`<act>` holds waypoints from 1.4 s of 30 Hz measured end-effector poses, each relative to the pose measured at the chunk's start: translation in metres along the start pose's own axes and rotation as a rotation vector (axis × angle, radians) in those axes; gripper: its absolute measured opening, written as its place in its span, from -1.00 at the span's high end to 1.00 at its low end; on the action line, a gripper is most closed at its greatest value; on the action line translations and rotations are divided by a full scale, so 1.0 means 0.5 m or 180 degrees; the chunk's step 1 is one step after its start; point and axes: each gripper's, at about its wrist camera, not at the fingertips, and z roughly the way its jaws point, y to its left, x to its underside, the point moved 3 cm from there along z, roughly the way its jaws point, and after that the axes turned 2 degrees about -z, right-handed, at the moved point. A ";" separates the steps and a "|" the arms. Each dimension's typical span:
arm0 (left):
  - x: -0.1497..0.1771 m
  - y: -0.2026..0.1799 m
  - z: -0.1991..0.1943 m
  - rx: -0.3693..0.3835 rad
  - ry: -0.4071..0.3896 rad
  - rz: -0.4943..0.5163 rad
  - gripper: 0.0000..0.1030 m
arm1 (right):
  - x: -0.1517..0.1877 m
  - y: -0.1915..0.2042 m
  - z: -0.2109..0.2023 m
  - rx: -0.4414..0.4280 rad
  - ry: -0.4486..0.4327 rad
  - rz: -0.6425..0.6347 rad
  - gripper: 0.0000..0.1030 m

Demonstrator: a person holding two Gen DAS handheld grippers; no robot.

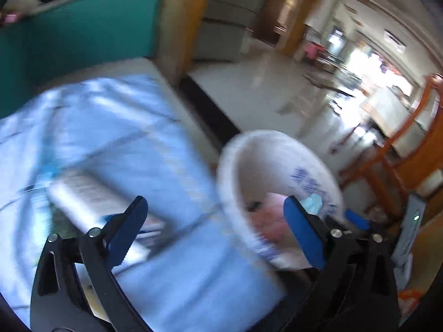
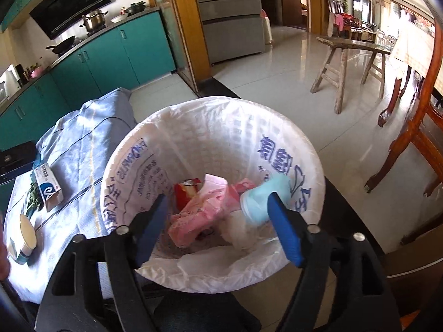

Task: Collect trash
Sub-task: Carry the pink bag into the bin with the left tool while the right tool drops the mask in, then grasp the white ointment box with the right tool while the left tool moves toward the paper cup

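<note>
Floor: a glossy pale tiled floor (image 2: pixel 299 63) was seen stretching away behind everything, with a rough wooden bench (image 2: pixel 351 47) standing on it well apart from the bin.
Cabinets: a run of teal kitchen cabinets (image 2: pixel 110 55) was seen along the far left wall, with a steel pot (image 2: pixel 94 20) on the counter above.
Table: a low surface draped in a pale blue striped cloth (image 2: pixel 80 144) was seen just beside the bin, on its left.
Bin: a round waste bin lined with a white plastic bag printed in blue lettering (image 2: pixel 221 127) was seen directly under the right tool and, blurred, to the right in the left wrist view (image 1: pixel 241 166).
Trash in bin: a crumpled pink plastic bag (image 2: pixel 193 215), a light blue bottle (image 2: pixel 263 199), a red wrapper (image 2: pixel 187 192) and a white wad (image 2: pixel 241 232) were seen lying at the bottom.
Trash on table: a white and blue carton (image 2: pixel 48 191) was seen lying flat on the cloth beside some green leaves (image 2: pixel 33 199); nearer the edge a round cream-lidded tub (image 2: pixel 26 235) was seen.
Right gripper (image 2: pixel 218 215): it was held angled down over the bin's mouth, its blue-padded jaws spread, nothing clamped between them.
Left gripper (image 1: pixel 216 215): it was held angled down over the cloth's edge and the bin's rim, the view smeared by motion; its jaws were spread wide and empty.
</note>
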 end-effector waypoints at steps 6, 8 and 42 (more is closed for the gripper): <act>0.059 0.164 -0.115 -0.0644 -0.0106 -0.0218 -0.93 | 0.005 0.068 0.034 -0.0151 0.0128 -0.0151 -0.52; 0.079 0.199 -0.145 -0.0928 -0.0171 -0.0165 -0.93 | 0.002 0.105 0.029 -0.0238 0.0095 -0.0247 -0.52; 0.233 0.350 -0.218 -0.0854 0.0033 -0.0354 -0.93 | 0.020 0.667 0.151 -0.1311 0.0661 -0.2038 0.01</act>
